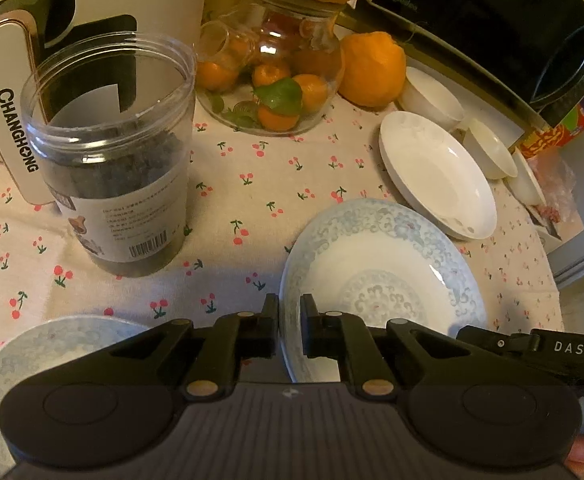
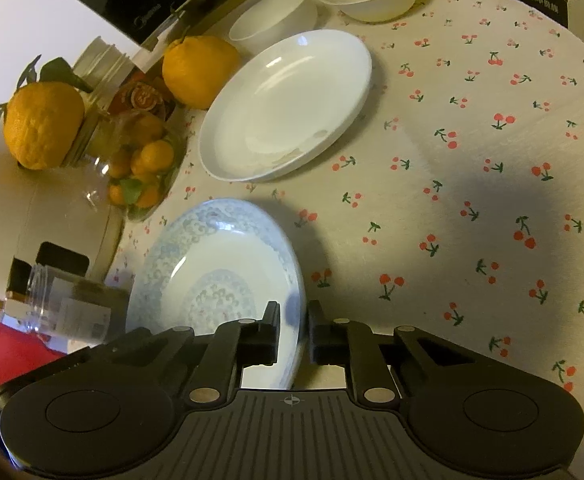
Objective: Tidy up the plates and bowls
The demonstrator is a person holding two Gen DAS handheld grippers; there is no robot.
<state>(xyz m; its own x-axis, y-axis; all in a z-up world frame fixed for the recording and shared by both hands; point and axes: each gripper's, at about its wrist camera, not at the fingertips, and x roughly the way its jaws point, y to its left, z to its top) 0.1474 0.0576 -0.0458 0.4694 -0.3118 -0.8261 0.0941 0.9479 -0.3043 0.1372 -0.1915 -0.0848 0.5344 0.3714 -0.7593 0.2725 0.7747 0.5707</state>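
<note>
On the cherry-print surface (image 2: 472, 128), both claws — left claw (image 1: 289, 314) and right claw (image 2: 294, 316) — are pinching opposite rims of one patterned plate (image 2: 211, 264), likely heading for stacking.

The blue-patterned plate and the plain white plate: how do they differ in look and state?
The blue-patterned plate has pale blue scrollwork on its rim and centre; the plain white plate has none. The patterned plate's rim sits between the fingers of the left claw and the right claw; the white plate lies free, farther off. Both are shallow, round and empty.
</note>
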